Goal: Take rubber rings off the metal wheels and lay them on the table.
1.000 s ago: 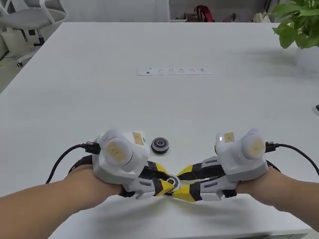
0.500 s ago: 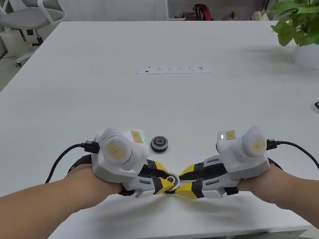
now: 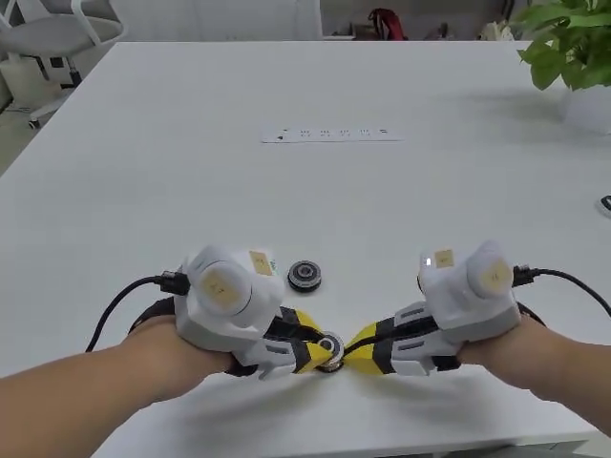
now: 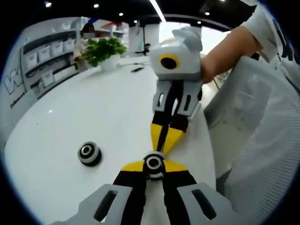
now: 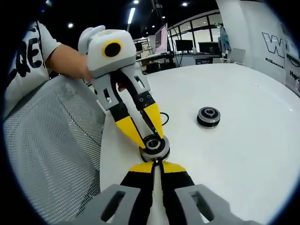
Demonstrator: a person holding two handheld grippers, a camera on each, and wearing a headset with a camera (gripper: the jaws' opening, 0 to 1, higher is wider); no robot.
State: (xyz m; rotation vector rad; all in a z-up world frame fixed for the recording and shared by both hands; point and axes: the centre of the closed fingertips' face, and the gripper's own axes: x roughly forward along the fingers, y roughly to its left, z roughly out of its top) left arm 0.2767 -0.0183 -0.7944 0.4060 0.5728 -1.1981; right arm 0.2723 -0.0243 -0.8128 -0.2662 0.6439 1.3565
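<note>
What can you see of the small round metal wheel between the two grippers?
The small round metal wheel is silvery, with a dark rubber ring round its rim and a light hub with a centre hole. It sits face up at the white table's near edge, clamped between the left gripper's yellow tips. The right gripper's closed tips touch its rim opposite; whether they pinch the ring is unclear.

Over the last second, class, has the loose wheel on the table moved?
No. The loose wheel sits at the same offset from the white strip as before.
</note>
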